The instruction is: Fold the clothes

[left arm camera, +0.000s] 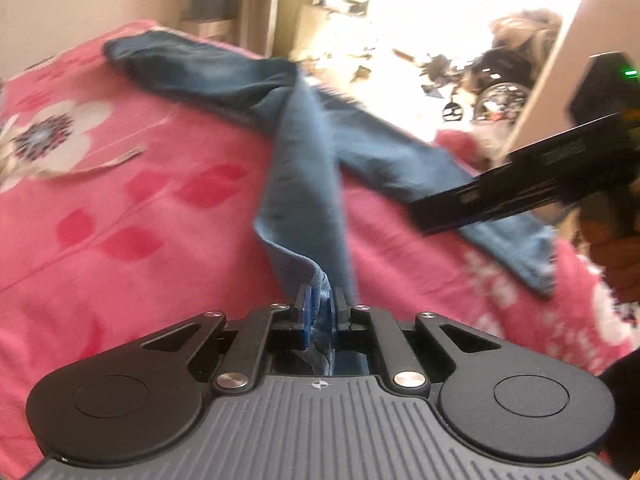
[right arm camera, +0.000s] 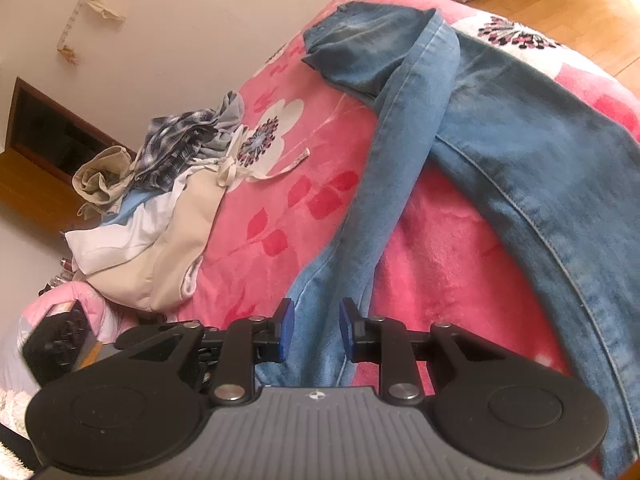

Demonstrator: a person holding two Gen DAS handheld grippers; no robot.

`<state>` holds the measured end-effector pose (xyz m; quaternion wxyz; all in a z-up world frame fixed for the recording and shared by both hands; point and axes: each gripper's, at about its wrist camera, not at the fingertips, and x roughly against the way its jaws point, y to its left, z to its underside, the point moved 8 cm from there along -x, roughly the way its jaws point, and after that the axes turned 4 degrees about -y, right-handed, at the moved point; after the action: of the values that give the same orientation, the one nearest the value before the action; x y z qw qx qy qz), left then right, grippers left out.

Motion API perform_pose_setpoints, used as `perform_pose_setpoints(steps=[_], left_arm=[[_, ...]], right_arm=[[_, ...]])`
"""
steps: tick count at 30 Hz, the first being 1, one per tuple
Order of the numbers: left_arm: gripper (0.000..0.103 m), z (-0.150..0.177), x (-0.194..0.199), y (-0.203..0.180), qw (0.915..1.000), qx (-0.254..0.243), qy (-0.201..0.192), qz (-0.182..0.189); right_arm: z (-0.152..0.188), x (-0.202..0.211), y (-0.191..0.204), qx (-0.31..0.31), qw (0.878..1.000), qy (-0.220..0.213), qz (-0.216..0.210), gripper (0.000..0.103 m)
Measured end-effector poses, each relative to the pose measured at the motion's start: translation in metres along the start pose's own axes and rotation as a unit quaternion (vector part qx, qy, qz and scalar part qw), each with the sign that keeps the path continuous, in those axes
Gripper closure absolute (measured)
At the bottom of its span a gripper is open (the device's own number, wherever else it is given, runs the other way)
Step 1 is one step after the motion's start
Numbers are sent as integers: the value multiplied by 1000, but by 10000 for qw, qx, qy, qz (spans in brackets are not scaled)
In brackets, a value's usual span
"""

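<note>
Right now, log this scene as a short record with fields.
surface: pink floral blanket
garment: blue denim jeans, spread on the blanket, legs splayed apart
left gripper: fingers shut on a bunched end of one jeans leg
right gripper: fingers open, over the other leg, holding nothing
other clothes: unfolded pile of plaid, white and beige garments on the blanket, apart from the jeans
fold status: not yet folded

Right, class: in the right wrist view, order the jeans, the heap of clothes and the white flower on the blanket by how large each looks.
1. jeans, clearly largest, though partly nearest the camera
2. heap of clothes
3. white flower, smallest

Nearness inflates the jeans; real sizes stay unsure.
</note>
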<state>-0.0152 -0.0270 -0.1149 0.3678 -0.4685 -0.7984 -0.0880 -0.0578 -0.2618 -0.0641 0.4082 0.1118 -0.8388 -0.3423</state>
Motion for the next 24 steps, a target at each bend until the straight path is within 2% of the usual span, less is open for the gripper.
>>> perform_pose_setpoints(steps=[2,7,10,20,21,24], left_arm=[[96,-3,-1,-11,9997,-6,-55,217],[96,-5,-11,-36,9982,-109,-24,597],[96,-4,-16,-49,9966,-237,-5,788],[96,-2,-21,-81,9901,-688,-59,1224],[96,-1,-21,-83,9896,-717,-61,1246],[96,0,-22,-86,9890,-744,-60,1275]], right_arm=[[3,-4,-1,-28,9999,110,25,58],[11,-11,-4,-169,9991,379,78,53],[12,-13,-9,-363,9982,471,65,44],[20,-17,-25,-714,9949,696,174,46],[21,-17,-27,-753,9946,699,169,48],[23,-15,-32,-829,9939,706,169,63]])
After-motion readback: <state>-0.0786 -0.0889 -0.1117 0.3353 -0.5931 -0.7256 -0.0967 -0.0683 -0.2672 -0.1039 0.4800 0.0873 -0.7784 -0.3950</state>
